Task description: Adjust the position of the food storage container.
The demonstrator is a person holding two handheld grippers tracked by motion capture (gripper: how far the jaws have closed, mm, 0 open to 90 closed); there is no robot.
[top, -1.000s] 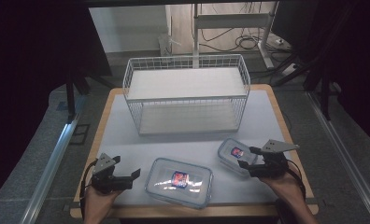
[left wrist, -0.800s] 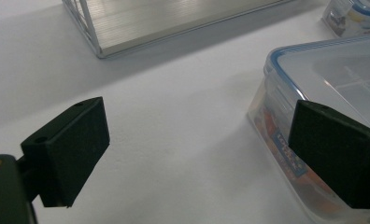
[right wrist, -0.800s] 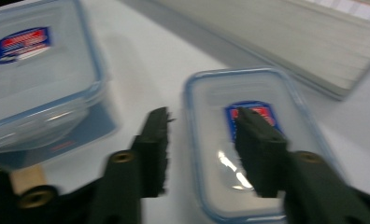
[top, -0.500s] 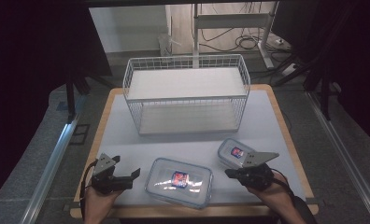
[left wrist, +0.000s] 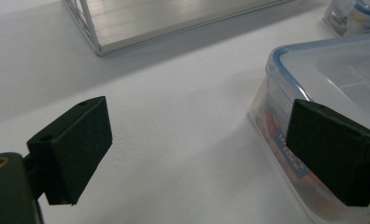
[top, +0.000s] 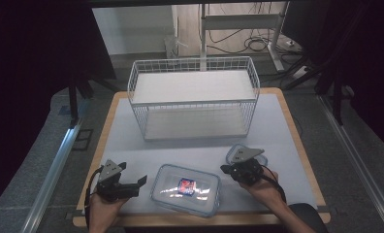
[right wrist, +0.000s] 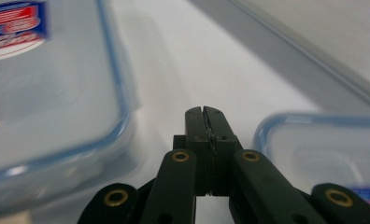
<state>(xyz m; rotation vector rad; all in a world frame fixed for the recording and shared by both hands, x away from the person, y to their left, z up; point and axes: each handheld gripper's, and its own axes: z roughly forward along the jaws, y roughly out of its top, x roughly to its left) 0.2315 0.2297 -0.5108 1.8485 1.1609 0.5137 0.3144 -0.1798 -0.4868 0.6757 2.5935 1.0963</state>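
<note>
My left gripper point(top: 140, 181) is wide open, and the big clear box point(top: 185, 189) sits just by its right finger point(left wrist: 332, 156). My right gripper point(right wrist: 205, 111) is squeezed tight on nothing, between the big box and the small box point(right wrist: 323, 149). The big box looks hard, smooth and slippery, so I would pinch its short sides. Its red and blue sticker point(top: 185, 186) is too blurry to read.

My right gripper point(top: 227, 169) covers most of the small clear blue-rimmed lidded box point(top: 264, 158) from above (its label unreadable). The large clear blue-rimmed lidded container point(right wrist: 47, 88) is blurred and cut off along the frame edges.
</note>
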